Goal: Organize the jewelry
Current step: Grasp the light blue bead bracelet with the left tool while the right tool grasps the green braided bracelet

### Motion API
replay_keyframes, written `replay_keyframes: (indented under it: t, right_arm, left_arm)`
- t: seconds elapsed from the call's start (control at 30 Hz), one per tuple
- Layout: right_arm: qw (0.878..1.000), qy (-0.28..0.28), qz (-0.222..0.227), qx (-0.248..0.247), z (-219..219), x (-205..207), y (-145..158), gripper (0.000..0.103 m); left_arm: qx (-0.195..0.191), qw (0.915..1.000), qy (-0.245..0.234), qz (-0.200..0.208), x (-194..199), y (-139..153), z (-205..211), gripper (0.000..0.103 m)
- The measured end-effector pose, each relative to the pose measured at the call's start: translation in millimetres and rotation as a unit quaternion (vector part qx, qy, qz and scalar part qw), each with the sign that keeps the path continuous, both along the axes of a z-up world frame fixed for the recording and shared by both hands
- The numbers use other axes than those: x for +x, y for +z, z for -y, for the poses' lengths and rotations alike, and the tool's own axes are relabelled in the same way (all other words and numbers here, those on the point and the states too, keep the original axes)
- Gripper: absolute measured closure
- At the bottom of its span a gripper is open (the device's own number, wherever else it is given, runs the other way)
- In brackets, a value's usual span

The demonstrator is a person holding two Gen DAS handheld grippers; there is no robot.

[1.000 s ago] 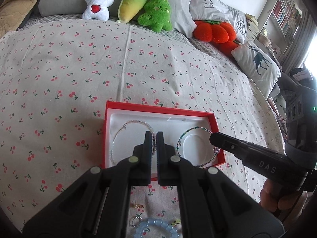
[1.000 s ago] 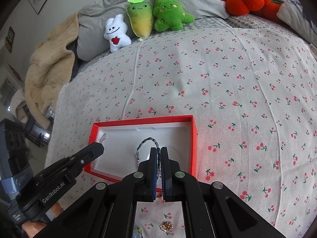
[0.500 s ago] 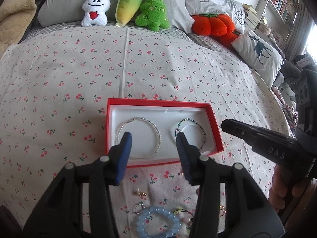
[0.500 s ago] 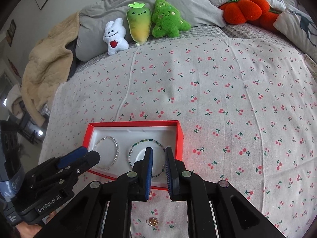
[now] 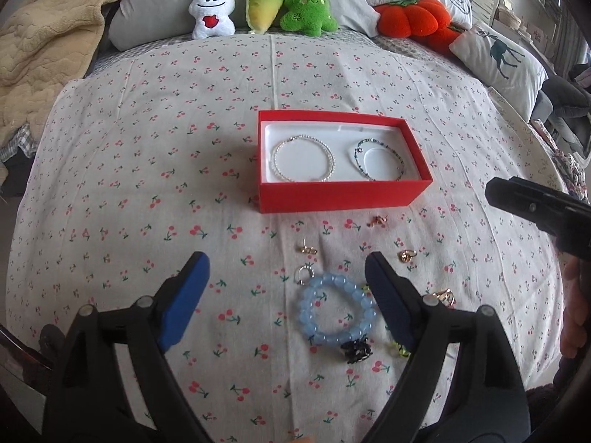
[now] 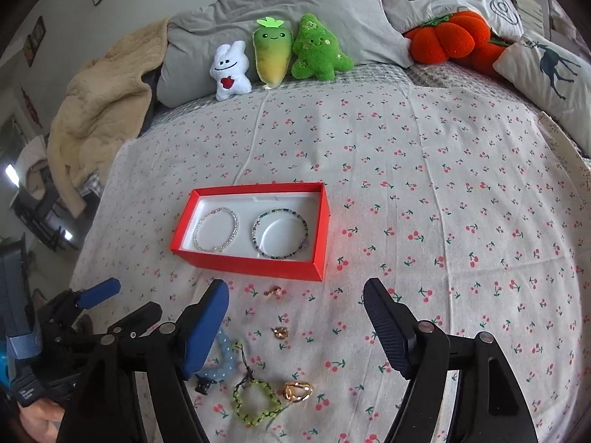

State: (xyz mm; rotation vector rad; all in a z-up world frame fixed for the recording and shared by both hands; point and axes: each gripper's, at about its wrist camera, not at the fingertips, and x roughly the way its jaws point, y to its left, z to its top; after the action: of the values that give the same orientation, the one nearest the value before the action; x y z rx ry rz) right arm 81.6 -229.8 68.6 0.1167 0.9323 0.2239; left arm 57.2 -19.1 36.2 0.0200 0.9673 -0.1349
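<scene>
A red box with a white liner sits on the cherry-print bedspread. In it lie a pearl bracelet on the left and a dark beaded bracelet on the right. In front of the box lie a blue bead bracelet, a green bead bracelet, a black charm and several small gold pieces. My left gripper is open and empty above the blue bracelet. My right gripper is open and empty above the gold pieces.
Three plush toys and grey pillows line the far end of the bed. An orange pumpkin cushion and a deer pillow are at the far right. A beige blanket hangs at the left.
Both grippers let go of the bracelets in the box, opened wide and pulled back toward the near side. The loose jewelry in front of the box has come into view.
</scene>
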Motion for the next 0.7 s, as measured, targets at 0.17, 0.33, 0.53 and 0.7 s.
replay_keyframes:
  t: [0.17,0.33,0.53,0.7]
  right_arm:
    - [1.0,-0.018,-0.009,-0.014,1.2,-25.4,-4.5,0.019]
    - [0.997,-0.019,-0.032,-0.068,-3.7,-46.3,-22.5,0.019]
    - [0.992,0.0,-0.064,-0.112,-7.0,-59.6,-53.7,0.019]
    - [0.989,0.002,-0.094,-0.115,-3.1,-61.3,-76.7,0.019]
  left_arm:
    - [0.018,0.9996,0.003,-0.022,-19.4,-10.4,-5.7,0.016]
    - [0.031,0.9977,0.006,-0.061,-29.8,-33.2,-17.6,0.016]
    - [0.015,0.9967,0.002,-0.08,-33.1,-53.9,-32.3,0.016]
    - [-0.039,0.9954,-0.006,-0.087,-28.3,-56.6,-36.2,0.019]
